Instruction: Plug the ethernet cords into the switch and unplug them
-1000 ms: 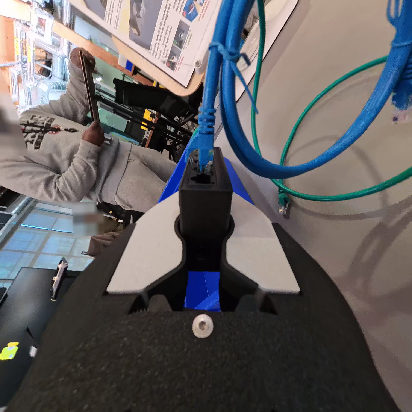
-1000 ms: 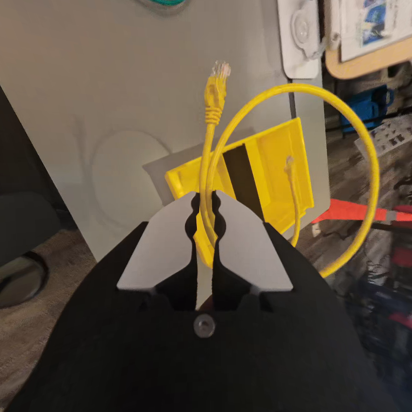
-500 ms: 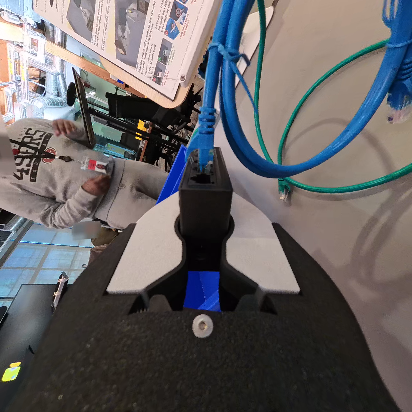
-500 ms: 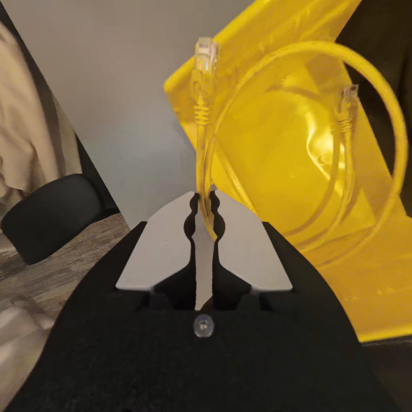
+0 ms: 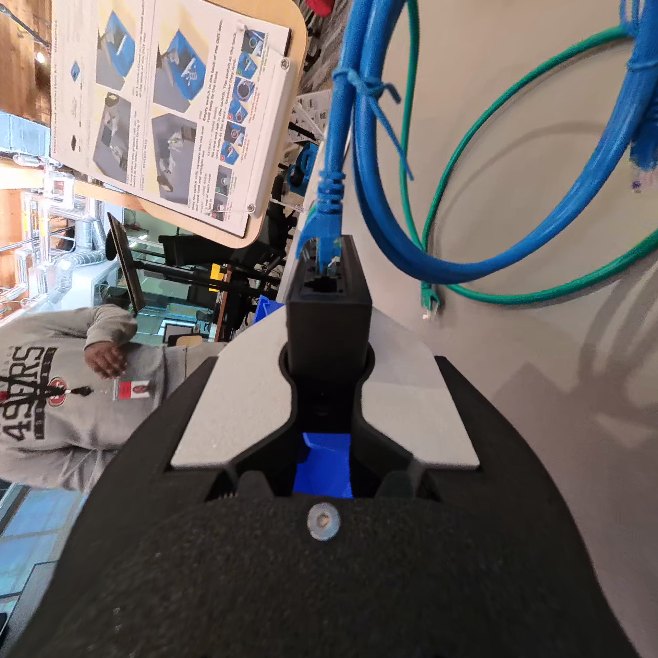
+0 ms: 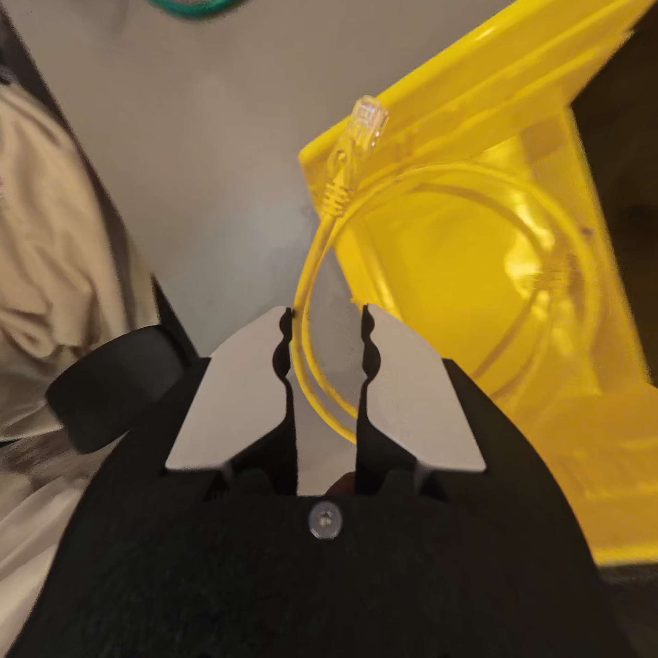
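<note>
Left wrist view: left gripper (image 5: 327, 341) fingers clamped on black switch (image 5: 327, 313), blue cord (image 5: 329, 199) plugged in. Right gripper (image 6: 327, 338) fingers spread, yellow cord (image 6: 309, 363) loose between them, looping into yellow bin (image 6: 534, 445).

Black grippers, grey-faced jaws, silver screws

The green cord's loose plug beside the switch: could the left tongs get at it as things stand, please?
Probably not: the left tongs are shut on the switch, so they cannot grip the green cord's plug without letting go.
</note>
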Available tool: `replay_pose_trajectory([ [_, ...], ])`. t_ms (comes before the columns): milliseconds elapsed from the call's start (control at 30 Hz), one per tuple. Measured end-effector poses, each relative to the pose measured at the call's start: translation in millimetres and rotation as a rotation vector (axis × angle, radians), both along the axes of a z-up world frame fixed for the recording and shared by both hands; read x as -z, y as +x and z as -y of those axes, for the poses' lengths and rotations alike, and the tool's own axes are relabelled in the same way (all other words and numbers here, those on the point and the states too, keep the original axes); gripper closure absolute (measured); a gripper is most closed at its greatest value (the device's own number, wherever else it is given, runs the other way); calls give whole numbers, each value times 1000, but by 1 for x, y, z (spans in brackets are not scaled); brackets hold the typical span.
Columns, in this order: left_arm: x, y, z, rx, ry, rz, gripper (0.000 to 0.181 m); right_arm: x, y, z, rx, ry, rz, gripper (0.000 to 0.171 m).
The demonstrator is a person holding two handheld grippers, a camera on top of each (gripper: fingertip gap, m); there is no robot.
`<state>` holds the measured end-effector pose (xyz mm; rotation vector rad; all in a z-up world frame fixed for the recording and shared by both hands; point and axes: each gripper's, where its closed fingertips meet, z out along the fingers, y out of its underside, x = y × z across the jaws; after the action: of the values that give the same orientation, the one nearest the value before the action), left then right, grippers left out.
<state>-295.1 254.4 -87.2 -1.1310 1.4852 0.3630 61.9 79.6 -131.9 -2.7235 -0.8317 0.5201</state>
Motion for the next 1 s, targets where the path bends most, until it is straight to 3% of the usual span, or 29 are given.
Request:
replay_pose_trajectory([
  [167,3,5,3,19,-28,13,152,-45,11,-22,67,295,131,133],
  [300,6,11,9,56,-103,55,151,-92,-75,-34,-70,708,22,136],
  [467,5,21,34,235,-132,73,151,-79,-159,-39,-220,877,-18,136],
  [700,-6,30,82,497,-98,80,151,-100,-133,-63,-169,969,-60,140],
  [800,-8,36,96,553,-125,76,150,-115,-177,-64,-365,1005,-28,140],
  [900,-13,40,109,604,-151,102,151,-97,-252,-53,-689,1048,30,140],
  [1000,-19,40,114,622,-200,142,151,-83,-297,-37,-875,1095,-20,142],
])
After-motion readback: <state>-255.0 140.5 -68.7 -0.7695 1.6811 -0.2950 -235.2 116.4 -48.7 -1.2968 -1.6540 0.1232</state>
